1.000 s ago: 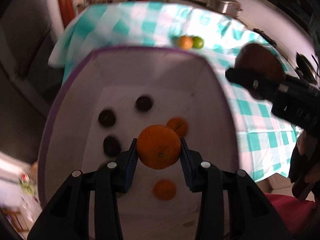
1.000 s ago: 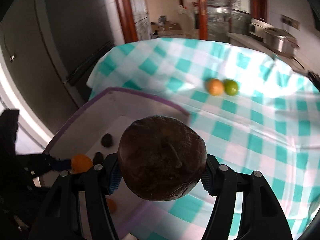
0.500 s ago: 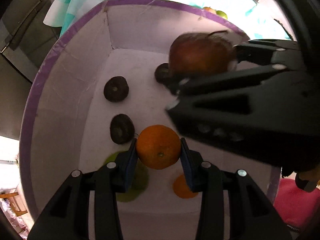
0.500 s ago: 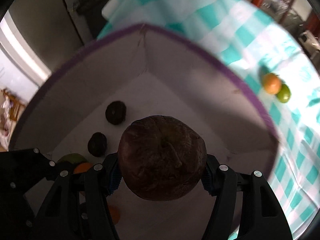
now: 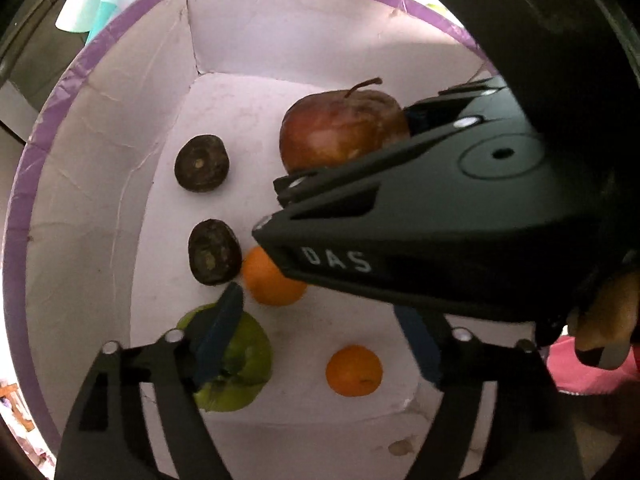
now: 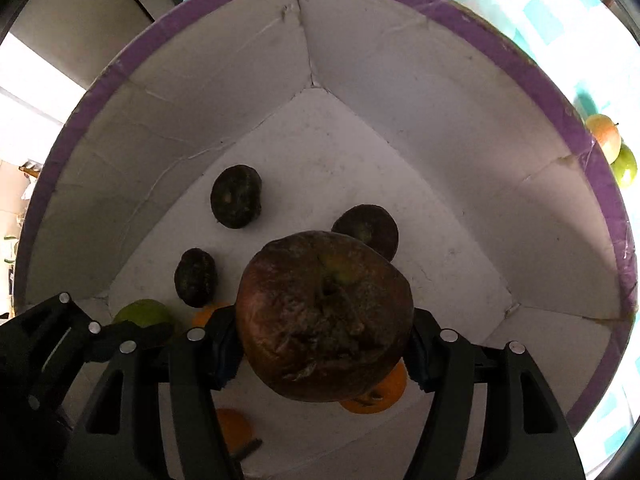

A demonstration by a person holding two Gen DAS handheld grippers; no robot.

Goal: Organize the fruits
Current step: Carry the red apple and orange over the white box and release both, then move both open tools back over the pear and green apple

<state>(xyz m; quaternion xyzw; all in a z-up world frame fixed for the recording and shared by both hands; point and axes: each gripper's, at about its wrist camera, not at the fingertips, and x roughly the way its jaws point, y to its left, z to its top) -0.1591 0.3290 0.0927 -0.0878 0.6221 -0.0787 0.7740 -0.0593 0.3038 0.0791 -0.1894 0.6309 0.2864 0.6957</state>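
Apple [image 6: 324, 316], brown and wrinkled: clamped between the jaws of the right gripper [image 6: 324, 344], suspended inside the purple-rimmed box [image 6: 552, 92] above three dark fruits and an orange [image 5: 272, 278]. Left gripper [image 5: 320, 340]: spread wide, holding nothing, over the green fruit [image 5: 230, 364]. Recommended handling: lower to bare floor beside the dark fruit [image 6: 366, 228], then release gently to avoid bruising or rolling.

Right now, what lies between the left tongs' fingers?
Nothing is gripped: the left tongs stand open over bare box floor, with one orange just ahead and another below, seen in the left wrist view.
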